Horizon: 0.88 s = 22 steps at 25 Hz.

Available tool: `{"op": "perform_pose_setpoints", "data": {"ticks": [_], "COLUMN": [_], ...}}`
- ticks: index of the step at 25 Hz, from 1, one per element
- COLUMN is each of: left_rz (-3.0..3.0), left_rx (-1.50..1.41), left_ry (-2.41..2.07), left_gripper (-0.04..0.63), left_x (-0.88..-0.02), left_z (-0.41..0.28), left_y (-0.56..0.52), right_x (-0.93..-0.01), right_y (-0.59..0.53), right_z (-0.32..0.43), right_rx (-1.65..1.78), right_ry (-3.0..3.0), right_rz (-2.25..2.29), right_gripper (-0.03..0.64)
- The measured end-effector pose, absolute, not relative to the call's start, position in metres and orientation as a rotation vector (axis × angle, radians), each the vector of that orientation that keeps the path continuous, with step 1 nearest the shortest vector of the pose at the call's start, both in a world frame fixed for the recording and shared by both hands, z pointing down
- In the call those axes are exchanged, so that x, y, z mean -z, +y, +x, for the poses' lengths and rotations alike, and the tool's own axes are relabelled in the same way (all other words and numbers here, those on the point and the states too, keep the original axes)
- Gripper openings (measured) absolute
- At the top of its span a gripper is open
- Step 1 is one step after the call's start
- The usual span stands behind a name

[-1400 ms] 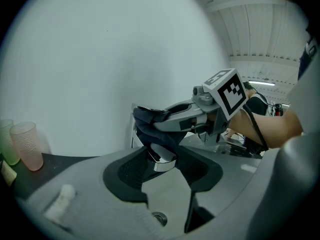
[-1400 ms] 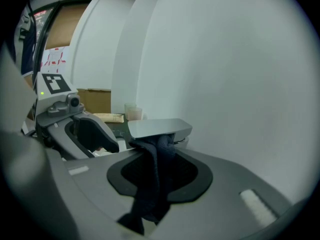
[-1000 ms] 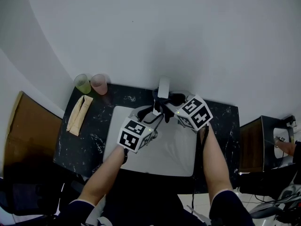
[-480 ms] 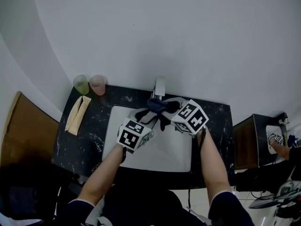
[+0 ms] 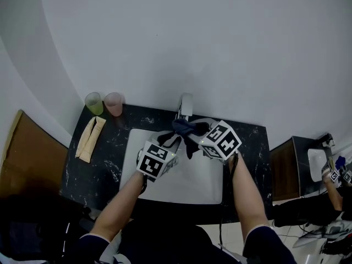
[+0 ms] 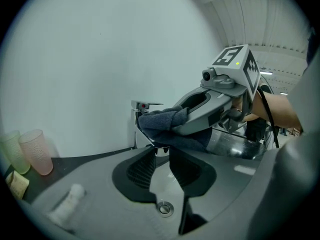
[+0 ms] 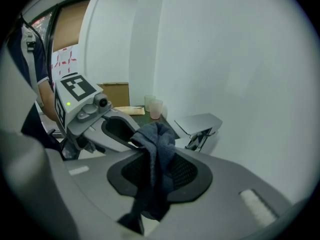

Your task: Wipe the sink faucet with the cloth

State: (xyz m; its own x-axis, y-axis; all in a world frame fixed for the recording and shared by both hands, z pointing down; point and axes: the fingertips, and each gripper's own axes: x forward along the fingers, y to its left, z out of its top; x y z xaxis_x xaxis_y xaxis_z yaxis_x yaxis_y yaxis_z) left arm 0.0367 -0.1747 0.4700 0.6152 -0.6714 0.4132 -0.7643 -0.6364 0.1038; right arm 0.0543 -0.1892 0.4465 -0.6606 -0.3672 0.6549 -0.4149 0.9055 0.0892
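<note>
Half the faucet (image 6: 142,106) behind cloth (image 6: 164,124)

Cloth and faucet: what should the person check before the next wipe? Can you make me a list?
1. Right gripper has the cloth: ok. It is bunched between the jaws.
2. Left gripper has it too: not ok. Its jaws have just been closing but stand apart, with only the sink showing between the pads.
3. Cloth touching the faucet: cannot tell. It covers the spout in the left gripper view, but the right gripper view shows a gap.
4. Loose end safe: ok. It hangs over the sink.
5. Green cup and pink cup out of the way: ok. They stand at the counter's far left corner.
</note>
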Motion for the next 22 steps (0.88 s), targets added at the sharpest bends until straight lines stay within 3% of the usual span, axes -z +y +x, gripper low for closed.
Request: {"op": "perform_pose_setpoints", "data": {"ticks": [22], "left_rz": [2.560], "left_rx": [-0.483], "left_ry": [-1.167], "left_gripper": [0.080], "left_x": [-0.470], "left_z": [0.034], "left_y": [-0.175], "right_x": [-0.446], "right_y": [-0.257], "right_z": [0.067], "right_rx": [-0.163], "right_ry": [-2.439], "right_rz": [0.822], "right_gripper": [0.103]}}
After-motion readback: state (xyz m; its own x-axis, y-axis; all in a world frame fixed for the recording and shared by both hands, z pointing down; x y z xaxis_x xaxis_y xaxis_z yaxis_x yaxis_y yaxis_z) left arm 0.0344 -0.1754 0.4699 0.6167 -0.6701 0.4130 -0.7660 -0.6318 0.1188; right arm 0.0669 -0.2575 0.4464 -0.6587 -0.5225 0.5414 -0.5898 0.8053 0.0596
